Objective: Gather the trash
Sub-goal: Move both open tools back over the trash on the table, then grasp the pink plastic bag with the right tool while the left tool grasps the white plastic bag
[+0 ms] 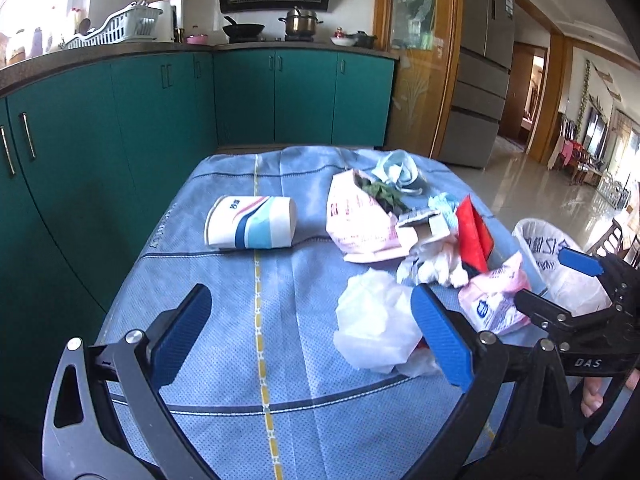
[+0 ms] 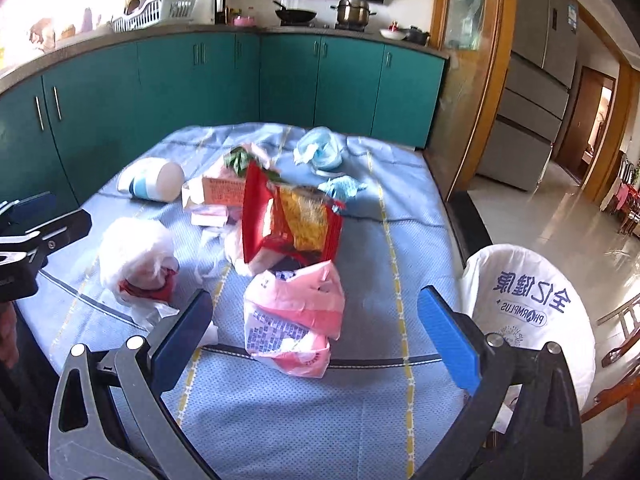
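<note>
A kitchen with teal cabinets (image 2: 288, 76) and a blue patterned cloth over the desk (image 2: 280, 420), where household trash lies scattered in daylight. Nearest the viewer, the left gripper (image 1: 312, 338) hovers low over the desk's near edge, its blue-padded fingers (image 1: 442, 340) spread wide and holding nothing; a crumpled white plastic bag (image 1: 376, 320) lies just beside the right-hand finger. The right gripper (image 2: 316, 338) is likewise spread apart and empty, a pink printed plastic bag (image 2: 294, 320) lying on the cloth between its fingers without touching either. Off the desk's right edge stands a bin lined with a white printed bag (image 2: 532, 304), open at the top. Farther in, a red snack packet (image 2: 288, 220) stands tilted in the middle of the heap, with crumpled white tissue (image 1: 436, 266) and a small cardboard box (image 1: 426, 224) beside it. A second pink bag (image 1: 360, 220) behind holds what looks like green leaves. To the left, well apart from the pile, a paper cup (image 1: 250, 222) lies on its side. At the far edge sits a crumpled pale-blue face mask (image 2: 320, 152). Beyond, pots (image 2: 352, 10) stand on the stove.
</note>
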